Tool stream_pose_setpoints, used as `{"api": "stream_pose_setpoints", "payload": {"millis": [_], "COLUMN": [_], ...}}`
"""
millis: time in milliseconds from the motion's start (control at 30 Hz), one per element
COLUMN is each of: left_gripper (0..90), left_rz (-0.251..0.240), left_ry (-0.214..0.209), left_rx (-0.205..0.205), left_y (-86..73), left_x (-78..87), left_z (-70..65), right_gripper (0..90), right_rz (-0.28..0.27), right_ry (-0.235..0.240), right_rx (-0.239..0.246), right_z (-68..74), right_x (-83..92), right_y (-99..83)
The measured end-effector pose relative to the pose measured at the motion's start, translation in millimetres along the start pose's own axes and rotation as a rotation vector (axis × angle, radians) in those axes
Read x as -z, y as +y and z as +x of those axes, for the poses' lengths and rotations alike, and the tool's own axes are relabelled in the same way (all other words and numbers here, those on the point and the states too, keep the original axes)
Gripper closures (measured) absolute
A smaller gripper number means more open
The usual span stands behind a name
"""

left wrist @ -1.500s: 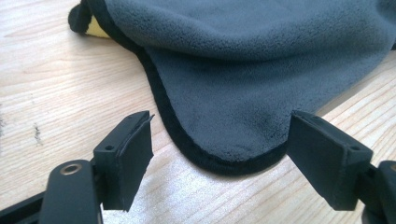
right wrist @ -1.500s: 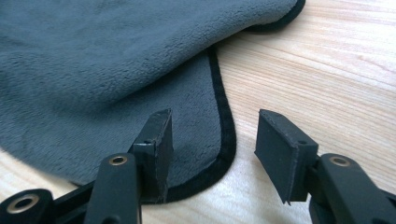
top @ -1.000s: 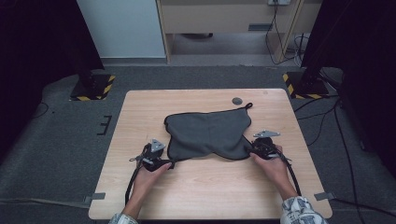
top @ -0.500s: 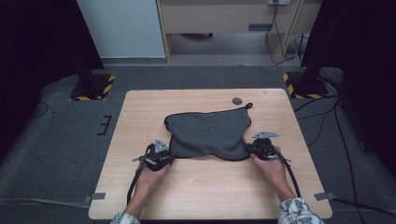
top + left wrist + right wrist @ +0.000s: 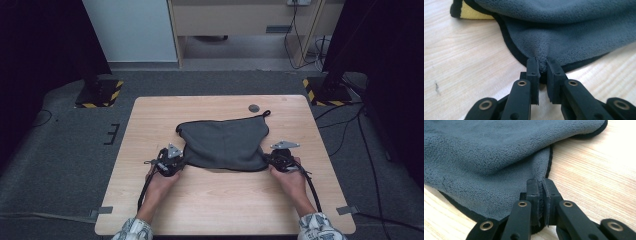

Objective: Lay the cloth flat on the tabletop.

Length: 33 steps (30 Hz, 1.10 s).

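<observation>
A grey fleece cloth point(image 5: 225, 141) with black edging lies folded in the middle of the wooden table point(image 5: 150, 120). My left gripper point(image 5: 176, 162) sits at the cloth's near left corner; its jaws have just been closing and now pinch the cloth's edge point(image 5: 541, 53). A yellow underside point(image 5: 472, 13) peeks out at the far corner. At the near right corner, my right gripper point(image 5: 272, 159) has just been closing too and is shut on the cloth's hem point(image 5: 541, 173). Both grippers point(image 5: 543, 65) point(image 5: 541, 184) rest low on the table.
A small dark round object point(image 5: 254, 107) lies on the table behind the cloth, near its hanging loop point(image 5: 266, 113). Black stands with yellow-striped bases point(image 5: 100, 93) point(image 5: 325, 91) flank the table on the grey floor. A cabinet stands beyond.
Both grippers have closed on the cloth's near corners. The left gripper has shifted slightly along the cloth's edge; the right hand has stayed put.
</observation>
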<state>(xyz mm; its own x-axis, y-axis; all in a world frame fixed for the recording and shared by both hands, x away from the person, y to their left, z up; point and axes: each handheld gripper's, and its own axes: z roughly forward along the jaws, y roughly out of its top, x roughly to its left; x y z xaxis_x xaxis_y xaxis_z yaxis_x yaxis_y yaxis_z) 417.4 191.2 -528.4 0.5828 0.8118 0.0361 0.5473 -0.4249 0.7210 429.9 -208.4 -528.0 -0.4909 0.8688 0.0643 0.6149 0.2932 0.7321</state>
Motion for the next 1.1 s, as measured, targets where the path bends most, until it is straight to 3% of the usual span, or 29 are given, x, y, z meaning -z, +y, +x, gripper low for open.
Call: {"api": "stream_pose_setpoints", "payload": {"millis": [333,667,1100], "left_gripper": [81.9,81.9,82.0], "left_rz": [0.021,0.019,0.008], "left_ry": [0.002,-0.014,-0.069], "left_rx": [-0.016,-0.015,-0.028], "left_y": [9.9,11.4,1.8], "left_x": [-6.2,-3.5,26.2], "left_z": [5.7,2.8,-12.0], "right_gripper": [85.3,85.5,85.6], "right_rz": [-0.004,-0.018,-0.033], "right_ry": [0.010,0.023,0.038], "right_rx": [0.006,0.002,0.010], "right_z": [5.3,12.6,9.9], "right_x": [7.1,28.7,50.8], "right_y": [0.5,-10.2,-23.9]}}
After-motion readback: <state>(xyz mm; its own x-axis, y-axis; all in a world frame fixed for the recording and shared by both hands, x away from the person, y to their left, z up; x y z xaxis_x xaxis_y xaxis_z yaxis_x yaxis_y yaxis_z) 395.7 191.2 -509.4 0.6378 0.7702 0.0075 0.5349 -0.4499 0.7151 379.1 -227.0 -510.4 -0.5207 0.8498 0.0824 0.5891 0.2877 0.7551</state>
